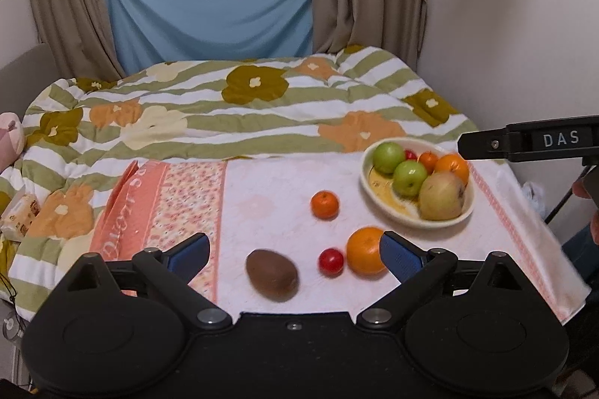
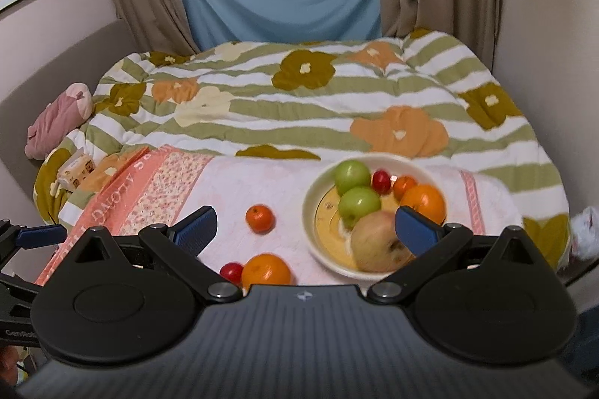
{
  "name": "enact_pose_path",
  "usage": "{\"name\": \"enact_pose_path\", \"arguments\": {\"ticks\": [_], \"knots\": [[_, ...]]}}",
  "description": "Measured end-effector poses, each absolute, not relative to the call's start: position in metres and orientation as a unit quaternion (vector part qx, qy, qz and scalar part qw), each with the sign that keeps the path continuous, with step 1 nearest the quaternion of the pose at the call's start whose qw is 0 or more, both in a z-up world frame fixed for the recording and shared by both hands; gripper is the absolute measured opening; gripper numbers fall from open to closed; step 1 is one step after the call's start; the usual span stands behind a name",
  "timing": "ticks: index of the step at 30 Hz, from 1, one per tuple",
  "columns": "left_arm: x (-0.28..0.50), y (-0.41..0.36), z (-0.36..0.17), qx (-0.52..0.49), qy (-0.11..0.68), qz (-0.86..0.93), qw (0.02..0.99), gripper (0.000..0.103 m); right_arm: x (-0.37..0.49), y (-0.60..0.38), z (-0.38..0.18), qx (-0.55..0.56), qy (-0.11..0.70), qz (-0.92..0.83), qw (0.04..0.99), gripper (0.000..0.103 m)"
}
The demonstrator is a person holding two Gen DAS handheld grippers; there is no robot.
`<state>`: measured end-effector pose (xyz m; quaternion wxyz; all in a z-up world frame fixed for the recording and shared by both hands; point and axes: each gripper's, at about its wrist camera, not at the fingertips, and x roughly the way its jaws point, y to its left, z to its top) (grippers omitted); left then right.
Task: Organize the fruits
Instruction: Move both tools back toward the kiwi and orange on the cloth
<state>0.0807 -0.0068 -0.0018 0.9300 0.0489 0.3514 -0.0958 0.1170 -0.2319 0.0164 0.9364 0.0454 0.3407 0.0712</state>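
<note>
A cream bowl (image 1: 374, 191) on the pink towel (image 1: 262, 204) holds two green apples (image 1: 410, 177), a yellowish apple (image 1: 441, 196), an orange and small fruits. On the towel beside it lie a tangerine (image 1: 325, 204), a large orange (image 1: 365, 251), a red cherry tomato (image 1: 331, 261) and a brown kiwi (image 1: 272, 274).

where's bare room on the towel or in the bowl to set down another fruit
Free: the white towel between its floral pink band and the small orange, and the left half of the bowl, where the yellow bottom shows. Crowded: the bowl's right side, packed with apples and oranges, and the near patch where the kiwi, red fruit and big orange lie.
</note>
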Motion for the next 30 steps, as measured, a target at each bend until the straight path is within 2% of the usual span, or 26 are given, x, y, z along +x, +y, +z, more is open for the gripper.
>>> {"name": "enact_pose_path", "arguments": {"ticks": [10, 16, 22, 30], "knots": [[0.104, 0.026, -0.049, 0.094, 0.363, -0.148, 0.915, 0.099, 0.116, -0.194, -0.034, 0.071, 0.370, 0.035, 0.926, 0.103], [0.123, 0.036, -0.078, 0.132, 0.343, -0.196, 0.909, 0.099, 0.123, -0.170, -0.066, 0.052, 0.381, 0.004, 0.923, 0.103], [0.145, 0.037, -0.105, 0.155, 0.358, -0.249, 0.887, 0.098, 0.132, -0.159, -0.097, 0.053, 0.394, -0.013, 0.918, 0.103], [0.168, 0.036, -0.129, 0.155, 0.371, -0.282, 0.871, 0.089, 0.139, -0.156, -0.118, 0.057, 0.399, -0.033, 0.914, 0.103]]}}
